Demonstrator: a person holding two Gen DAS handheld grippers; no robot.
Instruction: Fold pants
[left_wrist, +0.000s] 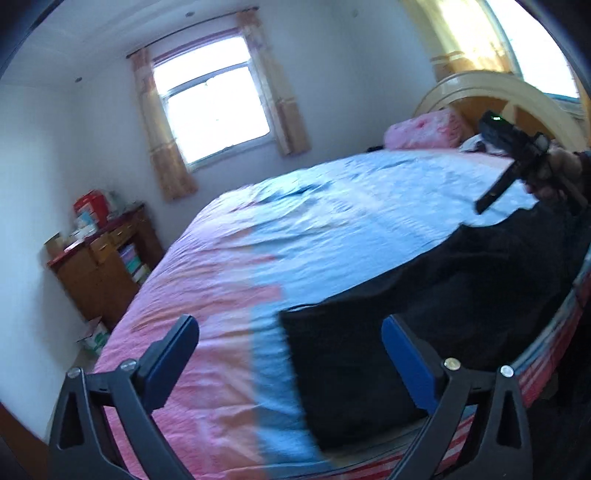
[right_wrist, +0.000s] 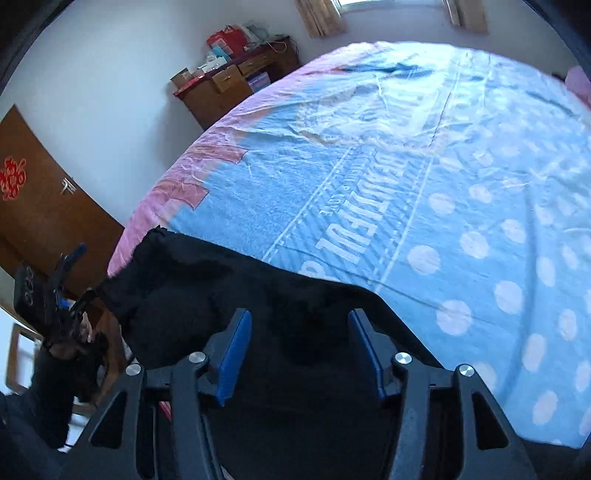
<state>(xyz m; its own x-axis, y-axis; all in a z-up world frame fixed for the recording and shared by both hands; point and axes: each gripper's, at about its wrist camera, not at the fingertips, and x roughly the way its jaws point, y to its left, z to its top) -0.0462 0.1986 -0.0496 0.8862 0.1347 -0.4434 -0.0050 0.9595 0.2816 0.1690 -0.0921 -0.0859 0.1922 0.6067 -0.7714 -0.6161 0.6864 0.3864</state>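
Observation:
Black pants (left_wrist: 424, 314) lie flat along the near edge of the bed, on the blue and pink bedspread (left_wrist: 295, 229). My left gripper (left_wrist: 288, 350) is open and empty, above the pants' leg end. My right gripper (right_wrist: 299, 347) is open and empty, low over the pants (right_wrist: 240, 295) at their other end. The right gripper also shows far right in the left wrist view (left_wrist: 517, 166), held in a hand. The left gripper shows at the far left in the right wrist view (right_wrist: 68, 288).
A wooden desk (left_wrist: 99, 266) with boxes stands by the wall left of the bed. A pink pillow (left_wrist: 424, 129) and a wooden headboard (left_wrist: 498, 96) are at the bed's far end. A brown door (right_wrist: 40, 199) is behind the left gripper.

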